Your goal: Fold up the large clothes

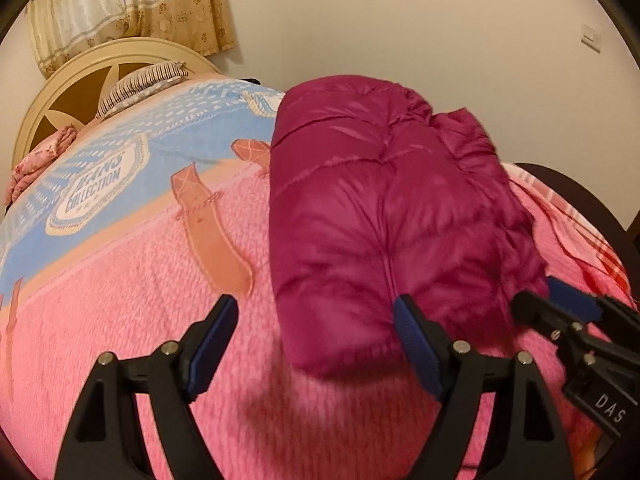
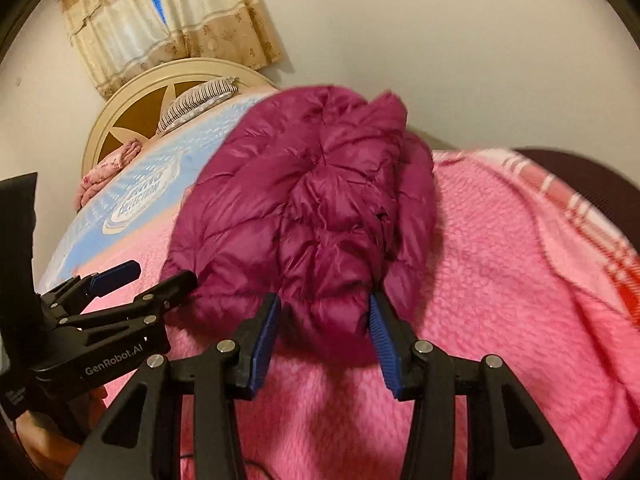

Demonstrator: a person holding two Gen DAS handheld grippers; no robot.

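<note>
Bed [image 1: 120,300], pink blanket: you are working over its near part. Headboard [image 1: 60,92] is sitting far off at the upper left.

Jacket [image 1: 380,200], magenta, puffy, already bundled: it is lying on the blanket with its long axis running away from you, toward the wall, well clear of the headboard. Its near end is bulging toward both tools.

Right gripper [image 2: 322,320]: you are keeping its fingers moderately apart, straddling the jacket's near end; pads look to be touching fabric on both sides, not yet pinching. This one is nearer the jacket.

Left gripper [image 1: 316,340]: fingers are spread wide, empty. The jacket's near-left corner is lying between them, closer to the right finger; the left finger is hanging over bare blanket.

Judgement: the next fold is likely turning on lifting that near end along the long axis.
</note>
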